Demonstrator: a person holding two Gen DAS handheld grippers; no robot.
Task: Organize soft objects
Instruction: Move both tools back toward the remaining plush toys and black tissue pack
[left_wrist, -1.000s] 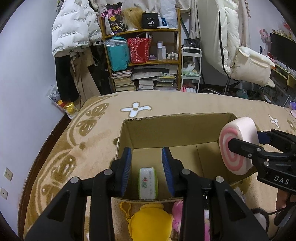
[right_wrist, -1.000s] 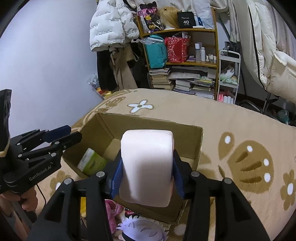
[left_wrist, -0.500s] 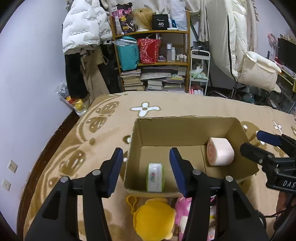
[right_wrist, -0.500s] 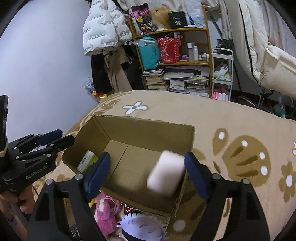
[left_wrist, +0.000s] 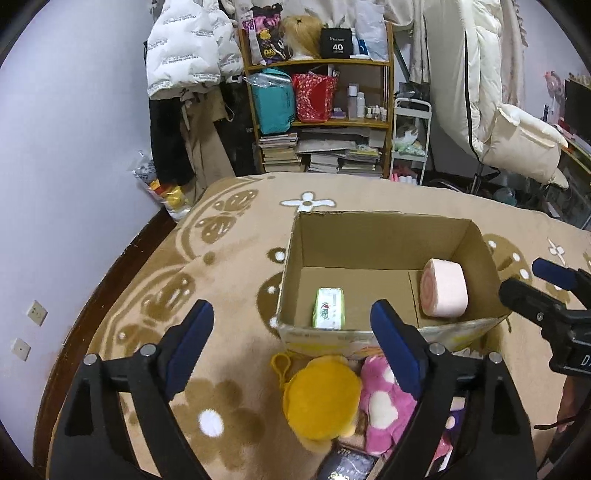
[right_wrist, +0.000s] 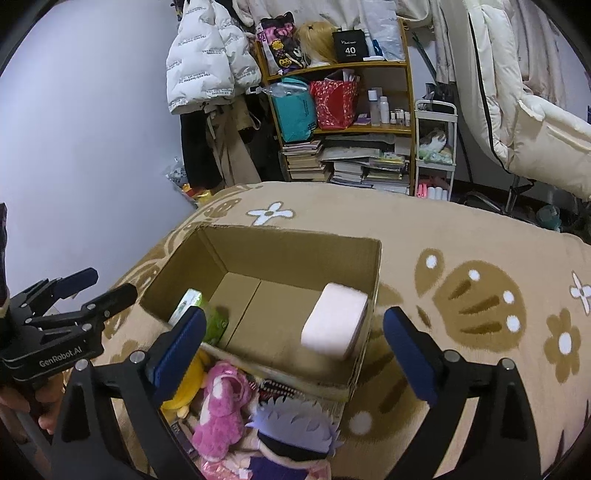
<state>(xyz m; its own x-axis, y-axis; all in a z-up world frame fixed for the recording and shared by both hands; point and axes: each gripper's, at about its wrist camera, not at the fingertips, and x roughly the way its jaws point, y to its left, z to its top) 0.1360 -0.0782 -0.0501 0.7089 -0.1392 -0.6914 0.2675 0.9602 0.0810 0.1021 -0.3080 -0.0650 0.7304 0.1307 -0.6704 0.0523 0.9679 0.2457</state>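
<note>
Inside, bare cardboard box floor between tissue pack and pink roll.

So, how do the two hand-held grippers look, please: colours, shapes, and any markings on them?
The left hand-held gripper and the right hand-held gripper both have black angular plastic frames with silver screws and two long fingers lined with ribbed blue pads. White lettering "GenRobot.AI" is printed on the left one's side.

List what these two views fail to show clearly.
- Purple-haired plush, right wrist view: lower part cut off by the bottom edge.
- Green tissue pack, right wrist view: partly behind a right gripper finger.
- Dark packet, left wrist view: cut off at the bottom, print unreadable.
- Yellow plush: face unseen.
</note>
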